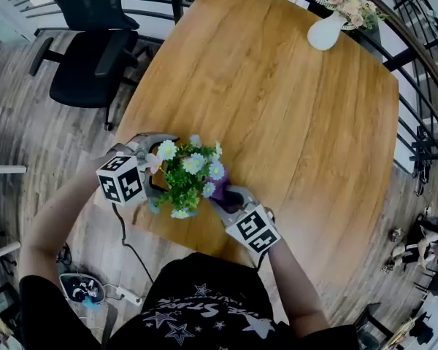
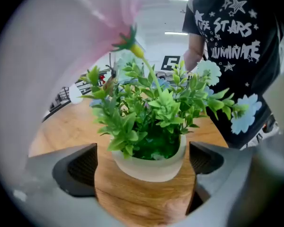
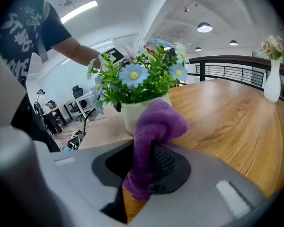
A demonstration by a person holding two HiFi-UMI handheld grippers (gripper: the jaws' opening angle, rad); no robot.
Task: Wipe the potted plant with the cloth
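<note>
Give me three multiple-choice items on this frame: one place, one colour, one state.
1. Where on the light wooden table is the slim white vase of pale flowers?
A. At the far end, away from the person
B. In the middle of the table
C. At the person's edge

2. What colour is the soft knit cloth in the right gripper?
A. Green
B. White
C. Purple

3. How is the left gripper?
A. Shut on the cloth
B. Open, with the round white pot of the green plant between its jaws
C. Shut on nothing

Key:
1 A: the head view shows it at the table's far end.
2 C: the right gripper view shows purple fabric pinched between the jaws.
3 B: the left gripper view shows the jaws wide apart, one on either side of the pot.
</note>
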